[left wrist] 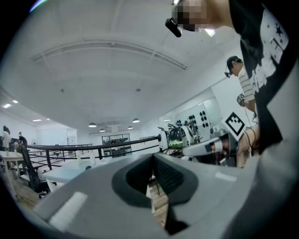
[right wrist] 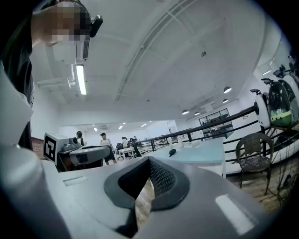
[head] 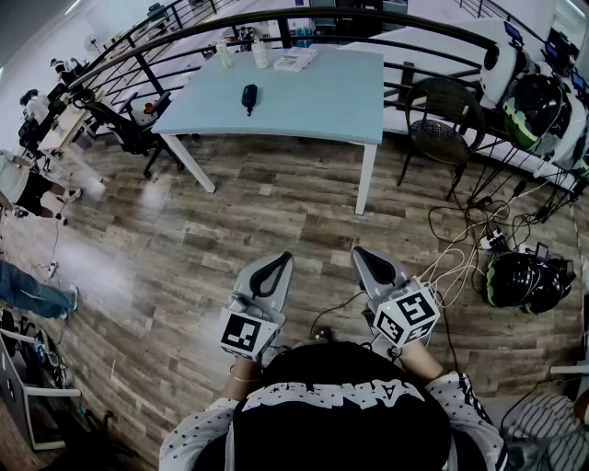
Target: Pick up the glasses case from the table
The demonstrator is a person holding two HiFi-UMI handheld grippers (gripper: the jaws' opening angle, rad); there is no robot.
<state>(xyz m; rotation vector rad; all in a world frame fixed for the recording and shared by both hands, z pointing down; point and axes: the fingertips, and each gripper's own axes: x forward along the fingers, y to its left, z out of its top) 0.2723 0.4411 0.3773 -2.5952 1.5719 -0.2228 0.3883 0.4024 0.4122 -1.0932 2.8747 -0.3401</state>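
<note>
The dark glasses case (head: 249,97) lies on the pale blue table (head: 322,101), far ahead of me across the wood floor. It also shows as a small dark shape (right wrist: 172,151) in the right gripper view. Both grippers are held close to my body, level and side by side, well short of the table. The left gripper (head: 277,259) is shut with nothing between its pads (left wrist: 164,175). My right gripper (head: 363,252) is likewise shut and empty, its fingertips meeting (right wrist: 149,160). Each gripper appears in the other's view, the right gripper (left wrist: 205,148) and the left gripper (right wrist: 88,151).
Two bottles (head: 260,51) and some papers (head: 296,60) stand at the table's far side. A wicker chair (head: 445,124) sits right of the table, a black office chair (head: 129,129) to its left. Helmets (head: 520,276) and cables (head: 460,248) lie on the floor at right. A curved railing (head: 304,18) runs behind.
</note>
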